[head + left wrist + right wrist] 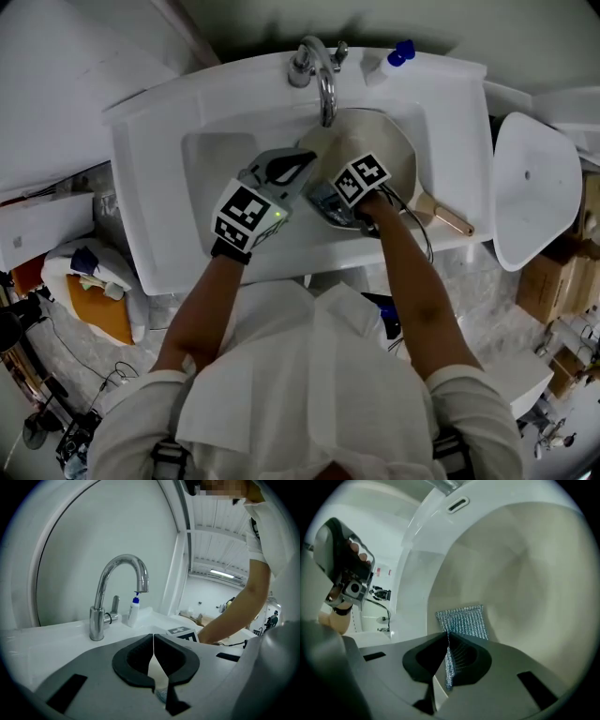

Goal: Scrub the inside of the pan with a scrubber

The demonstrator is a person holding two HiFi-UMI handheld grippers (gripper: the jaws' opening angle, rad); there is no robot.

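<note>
A beige pan (389,150) lies tilted in the white sink (155,187), its wooden handle (448,218) pointing right over the rim. My right gripper (342,194) is down inside the pan, shut on a silvery mesh scrubber (461,622) that lies against the pan's inner wall (525,583). In the right gripper view the jaws (447,635) pinch the mesh between them. My left gripper (289,169) hovers over the basin just left of the pan. Its jaws (153,637) meet at the tips with nothing held.
A chrome faucet (323,80) arches over the pan's far edge, and a soap bottle with a blue cap (391,59) stands behind it. A white plastic seat (534,187) is at the right. Boxes and cables lie on the floor on both sides.
</note>
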